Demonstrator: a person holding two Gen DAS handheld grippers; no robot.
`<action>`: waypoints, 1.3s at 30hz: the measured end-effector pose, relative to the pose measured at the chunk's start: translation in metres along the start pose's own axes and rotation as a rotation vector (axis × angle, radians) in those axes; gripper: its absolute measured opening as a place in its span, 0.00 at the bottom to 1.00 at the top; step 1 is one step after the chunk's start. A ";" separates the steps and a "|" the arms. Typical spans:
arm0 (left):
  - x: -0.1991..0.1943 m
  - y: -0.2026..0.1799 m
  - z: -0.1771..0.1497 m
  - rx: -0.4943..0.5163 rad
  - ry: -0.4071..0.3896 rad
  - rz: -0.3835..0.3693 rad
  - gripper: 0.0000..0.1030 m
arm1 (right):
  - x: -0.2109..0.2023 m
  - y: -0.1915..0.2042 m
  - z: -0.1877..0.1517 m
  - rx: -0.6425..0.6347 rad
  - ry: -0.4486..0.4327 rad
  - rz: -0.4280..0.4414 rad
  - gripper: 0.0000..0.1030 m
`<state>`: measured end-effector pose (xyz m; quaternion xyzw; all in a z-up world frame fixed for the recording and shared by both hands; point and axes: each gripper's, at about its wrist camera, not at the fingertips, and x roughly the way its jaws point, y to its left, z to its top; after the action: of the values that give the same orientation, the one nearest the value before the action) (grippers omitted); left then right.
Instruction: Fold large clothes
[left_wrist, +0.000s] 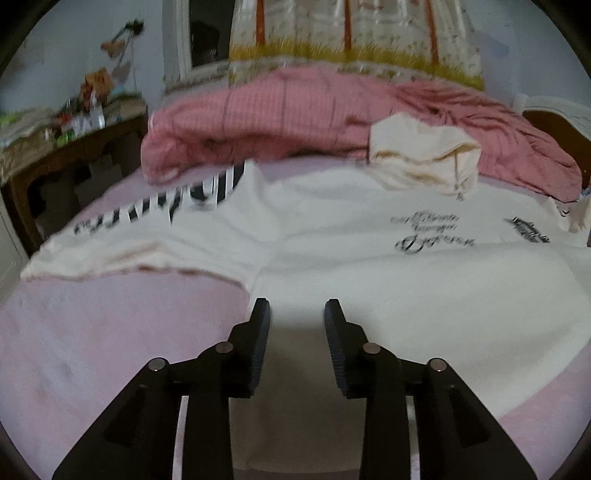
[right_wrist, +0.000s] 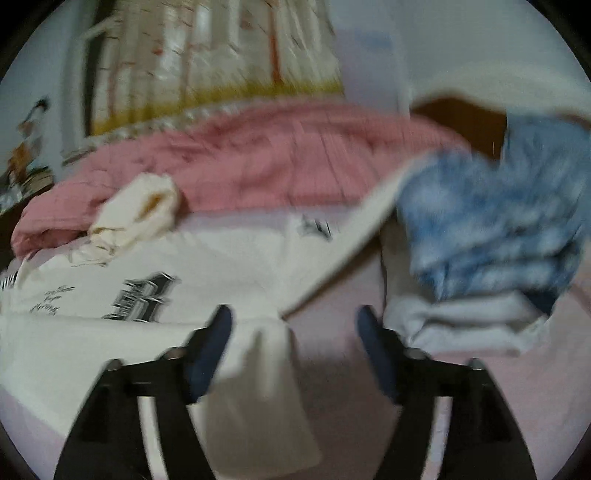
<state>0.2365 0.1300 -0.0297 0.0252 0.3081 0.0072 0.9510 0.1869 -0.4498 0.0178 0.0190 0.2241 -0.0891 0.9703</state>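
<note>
A large white sweatshirt (left_wrist: 332, 236) with black lettering lies spread on the pink bed sheet (left_wrist: 92, 350). One sleeve with black stripes (left_wrist: 166, 206) stretches to the left. My left gripper (left_wrist: 297, 306) is open, just above the sweatshirt's left side near the armpit. In the right wrist view the same sweatshirt (right_wrist: 110, 321) lies to the left, and its other sleeve (right_wrist: 266, 369) runs between the fingers of my right gripper (right_wrist: 293, 314), which is open. This view is blurred.
A rumpled pink quilt (left_wrist: 295, 118) and a cream garment (left_wrist: 421, 155) lie at the far side of the bed. A blue-and-white folded pile (right_wrist: 491, 229) sits on pale clothes at the right. A cluttered wooden table (left_wrist: 55, 147) stands at the left.
</note>
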 end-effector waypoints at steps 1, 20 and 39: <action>-0.008 -0.002 0.002 0.008 -0.034 0.010 0.34 | -0.015 0.009 0.003 -0.023 -0.035 0.009 0.79; -0.168 0.009 0.086 -0.001 -0.489 -0.096 1.00 | -0.167 0.125 0.053 -0.169 -0.372 -0.045 1.00; -0.051 0.150 0.128 -0.118 -0.395 -0.166 0.74 | -0.016 0.250 0.069 -0.024 -0.101 0.098 1.00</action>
<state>0.2709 0.2723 0.1113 -0.0552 0.1160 -0.0583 0.9900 0.2475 -0.2068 0.0862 0.0139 0.1748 -0.0397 0.9837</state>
